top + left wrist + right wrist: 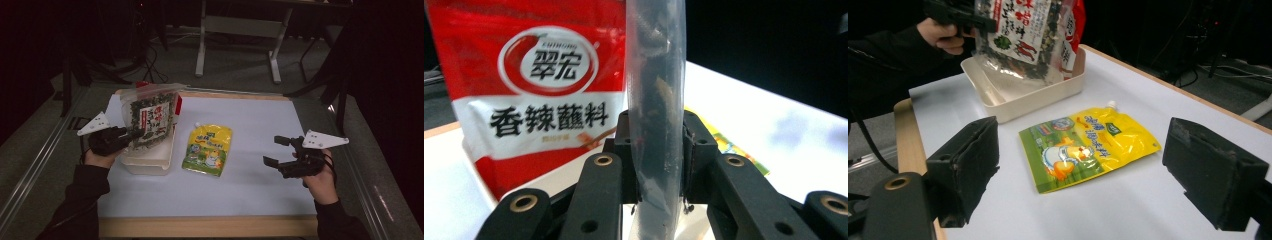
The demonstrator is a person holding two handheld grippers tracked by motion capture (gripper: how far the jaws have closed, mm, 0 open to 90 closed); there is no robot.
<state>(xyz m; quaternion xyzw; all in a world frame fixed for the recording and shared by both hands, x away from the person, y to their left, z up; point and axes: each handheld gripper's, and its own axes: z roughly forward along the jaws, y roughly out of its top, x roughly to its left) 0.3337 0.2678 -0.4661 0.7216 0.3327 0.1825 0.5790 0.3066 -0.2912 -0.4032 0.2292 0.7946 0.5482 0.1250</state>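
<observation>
Right gripper (1083, 175): jaws wide apart, empty, hovering near the yellow spout pouch (1088, 147).
Table (260, 195): white top carrying everything.
Bin (150, 162): cream tray just left of the yellow pouch; red seasoning packet (534, 75) stands in it.
Clear dried-greens bag (148, 120): upright over the bin, beside the red packet.
Left gripper (659, 145): clamped on that bag's edge.
Risk: thin edge grip; the bag may slip or knock the red packet over.
</observation>
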